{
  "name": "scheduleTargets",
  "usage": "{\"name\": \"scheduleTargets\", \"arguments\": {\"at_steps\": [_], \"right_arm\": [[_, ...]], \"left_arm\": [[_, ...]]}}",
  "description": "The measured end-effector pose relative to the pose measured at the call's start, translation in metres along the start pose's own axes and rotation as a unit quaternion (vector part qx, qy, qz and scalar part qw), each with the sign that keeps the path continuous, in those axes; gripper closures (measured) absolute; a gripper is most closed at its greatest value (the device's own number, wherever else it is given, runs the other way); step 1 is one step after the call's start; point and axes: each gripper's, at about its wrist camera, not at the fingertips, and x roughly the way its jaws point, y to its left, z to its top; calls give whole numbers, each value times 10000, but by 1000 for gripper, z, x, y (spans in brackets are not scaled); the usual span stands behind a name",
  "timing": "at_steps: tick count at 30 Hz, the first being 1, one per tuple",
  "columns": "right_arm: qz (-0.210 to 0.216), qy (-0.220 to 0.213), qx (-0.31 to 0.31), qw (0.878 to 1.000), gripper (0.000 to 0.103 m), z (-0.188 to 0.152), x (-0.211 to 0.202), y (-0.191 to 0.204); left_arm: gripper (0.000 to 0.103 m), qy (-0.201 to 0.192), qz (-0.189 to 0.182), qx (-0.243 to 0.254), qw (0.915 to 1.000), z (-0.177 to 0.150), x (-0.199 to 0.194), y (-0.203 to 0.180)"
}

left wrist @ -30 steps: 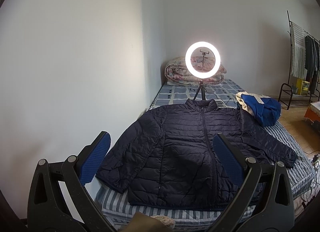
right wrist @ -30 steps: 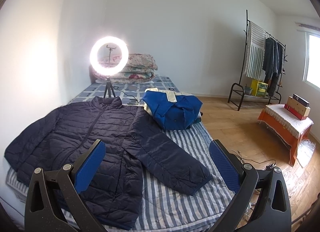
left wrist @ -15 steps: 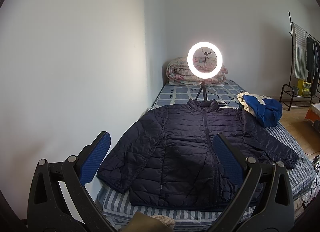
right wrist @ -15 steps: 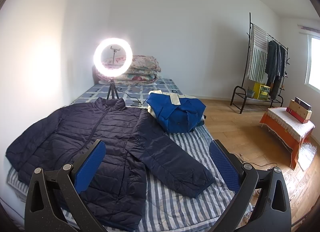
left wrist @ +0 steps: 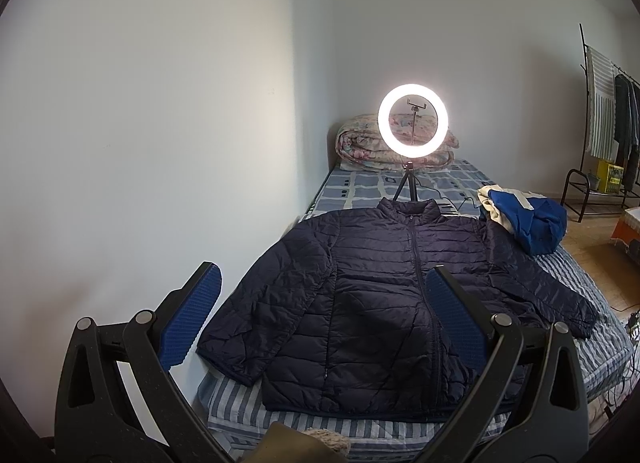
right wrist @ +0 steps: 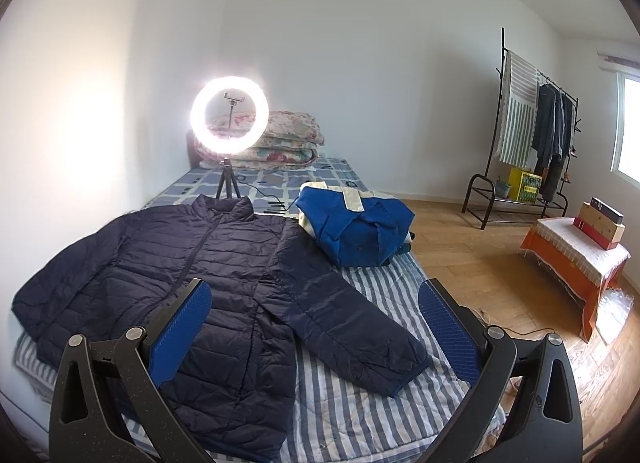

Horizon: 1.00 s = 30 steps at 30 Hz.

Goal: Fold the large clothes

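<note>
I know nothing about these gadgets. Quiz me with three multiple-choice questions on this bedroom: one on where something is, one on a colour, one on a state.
1. Where does the ring light stand?
A. on the bed beyond the jacket's collar
B. on the wooden floor
C. on the orange bench

2. What colour is the folded garment beside the jacket?
A. red
B. bright blue with cream
C. green

3. How is the dark puffer jacket lying?
A. folded in half
B. rolled up
C. spread flat, zipped, sleeves out

Answers:
1 A, its tripod rests on the checked bedding behind the collar.
2 B, blue fabric with cream panels shows.
3 C, both sleeves stretch sideways on the striped bed cover, and both pairs of fingers are open and away from it.
</note>
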Motion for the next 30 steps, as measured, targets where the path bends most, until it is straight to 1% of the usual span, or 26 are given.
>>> {"name": "scheduleTargets", "arguments": {"at_steps": [11, 22, 25, 30], "right_arm": [[42, -15, -21, 10000, 0, 3, 1, 5], [154, -18, -119, 9998, 0, 7, 10, 19], [295, -5, -153, 9994, 0, 8, 15, 27], [723, 20, -243, 9971, 0, 14, 24, 46]], "left_arm": [[0, -6, 8, -6, 10000, -1, 1, 3], [0, 49, 121, -28, 9999, -10, 8, 16], [0, 33, 172, -9, 9998, -13, 8, 19], [0, 104, 163, -119, 9997, -24, 6, 32]]}}
